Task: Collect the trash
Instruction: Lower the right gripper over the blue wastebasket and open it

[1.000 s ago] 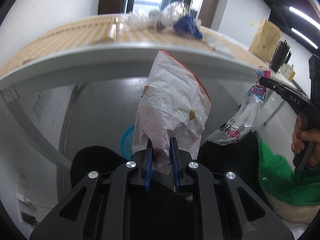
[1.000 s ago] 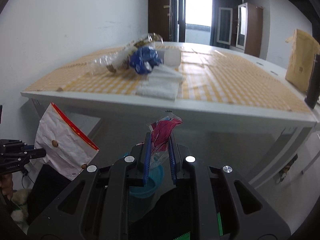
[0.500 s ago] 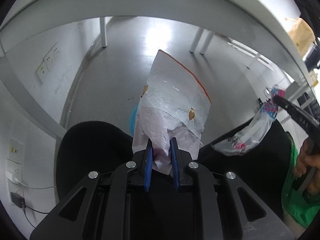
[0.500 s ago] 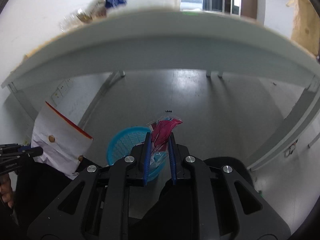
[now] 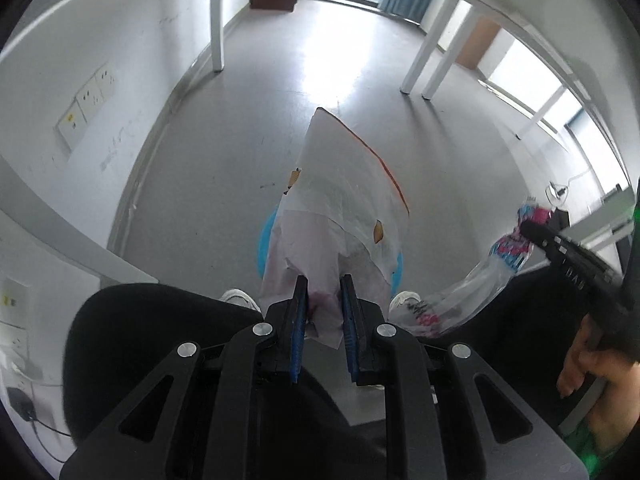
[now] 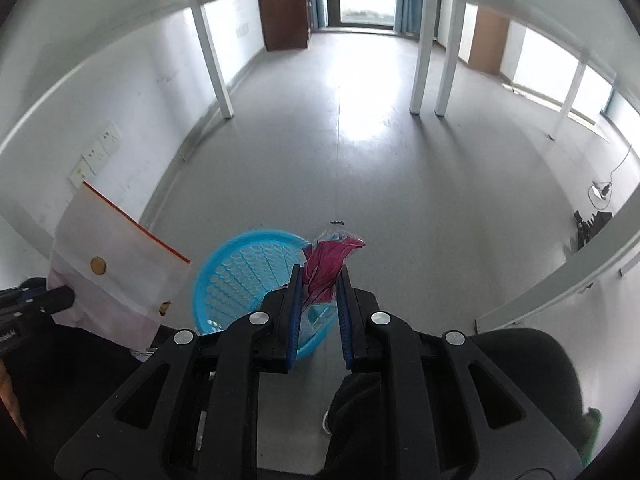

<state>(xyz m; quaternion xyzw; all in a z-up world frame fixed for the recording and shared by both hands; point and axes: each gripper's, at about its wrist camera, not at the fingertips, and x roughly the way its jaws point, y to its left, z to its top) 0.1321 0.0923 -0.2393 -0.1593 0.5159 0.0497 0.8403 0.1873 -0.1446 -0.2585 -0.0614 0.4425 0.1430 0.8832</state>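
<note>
My left gripper [image 5: 323,284] is shut on a crumpled white paper bag [image 5: 340,216] with a red edge strip; the bag also shows at the left of the right wrist view [image 6: 116,264]. My right gripper [image 6: 319,276] is shut on a clear plastic wrapper with a pink and red end [image 6: 328,260]; it hangs at the right of the left wrist view [image 5: 480,280]. A blue perforated plastic basket [image 6: 244,276] stands on the floor under both grippers. In the left wrist view only its rim [image 5: 265,236] shows behind the bag.
Grey floor lies under the table, with white table legs [image 6: 424,52] further back. A white wall with sockets [image 5: 86,100] runs along the left. My dark trousers and white shoes [image 5: 404,300] are at the bottom, next to the basket.
Both grippers have dropped from table-top height to below the table and tilted down toward the floor, each still holding its trash. The blue basket has come into view beneath them.
</note>
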